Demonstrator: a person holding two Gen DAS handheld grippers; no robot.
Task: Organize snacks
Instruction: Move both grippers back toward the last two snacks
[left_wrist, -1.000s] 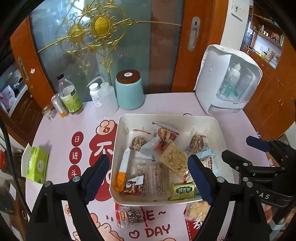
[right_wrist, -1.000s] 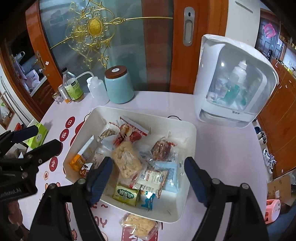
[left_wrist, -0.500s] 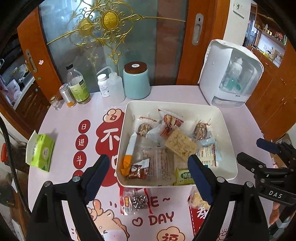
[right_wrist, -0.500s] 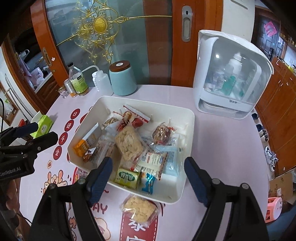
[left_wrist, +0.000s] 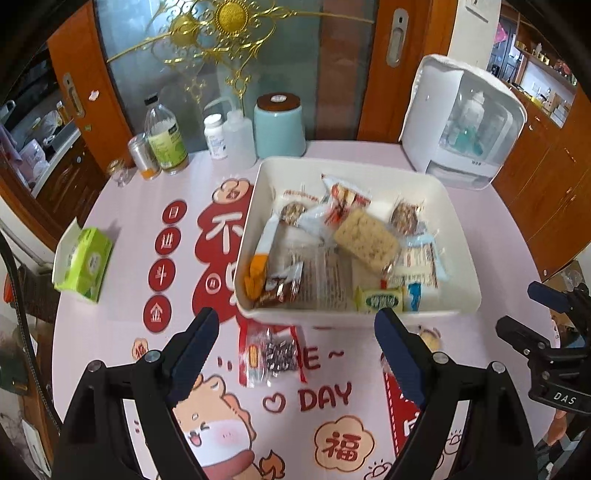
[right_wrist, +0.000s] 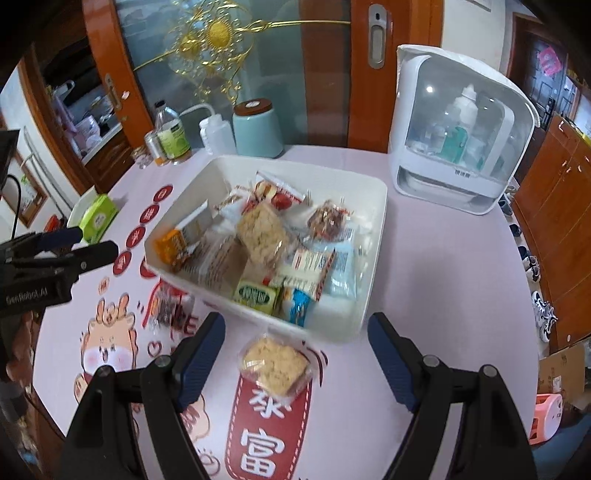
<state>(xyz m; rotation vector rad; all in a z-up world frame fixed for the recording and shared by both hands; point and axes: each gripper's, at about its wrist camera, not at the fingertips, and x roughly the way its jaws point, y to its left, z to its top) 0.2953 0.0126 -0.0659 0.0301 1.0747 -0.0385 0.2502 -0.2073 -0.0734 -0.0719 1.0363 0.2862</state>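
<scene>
A white tray filled with several wrapped snacks stands mid-table. Two packets lie on the table in front of it: a clear packet of dark snacks and a wrapped crispy rice cake, partly hidden in the left wrist view. My left gripper is open and empty, above the dark-snack packet. My right gripper is open and empty, with the rice cake between its fingers in view. Each gripper shows in the other's view, the right one and the left one.
A teal jar, bottles and a can stand at the back. A white dispenser cabinet is at the back right. A green tissue pack lies at the left edge. A pink printed cloth covers the table.
Both grippers have pulled back toward me from over the tray; the tray looks farther away and the two packets in front of it now show fully. Both stay open.
</scene>
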